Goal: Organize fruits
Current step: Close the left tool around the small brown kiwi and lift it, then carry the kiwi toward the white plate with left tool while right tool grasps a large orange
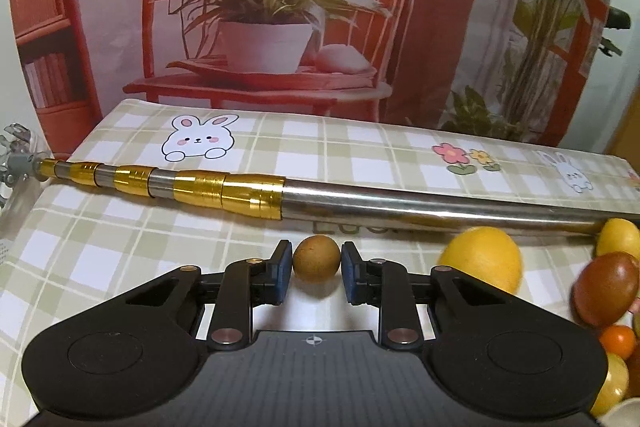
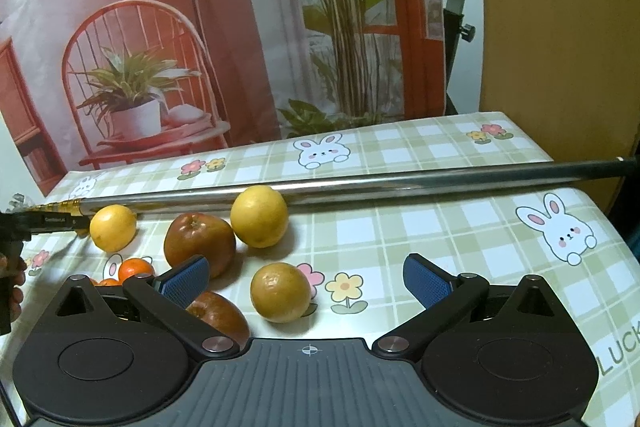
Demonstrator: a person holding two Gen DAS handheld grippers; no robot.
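Note:
In the left wrist view my left gripper [image 1: 316,261] is shut on a small round brown fruit [image 1: 316,258], held between its blue pads just above the checked tablecloth [image 1: 120,259]. A yellow lemon [image 1: 482,261], a dark red apple [image 1: 606,287] and small oranges [image 1: 618,341] lie to its right. In the right wrist view my right gripper [image 2: 306,277] is open and empty. A yellow-brown round fruit [image 2: 280,291] lies between its fingers. Two lemons [image 2: 259,215] [image 2: 113,227], two red apples [image 2: 199,243] [image 2: 220,315] and small oranges [image 2: 135,269] lie to the left.
A long steel telescopic pole with gold collars [image 1: 224,189] lies across the table behind the fruit; it also shows in the right wrist view [image 2: 400,185]. A printed backdrop [image 2: 200,27] hangs behind the table. A brown board [image 2: 560,27] stands at the right.

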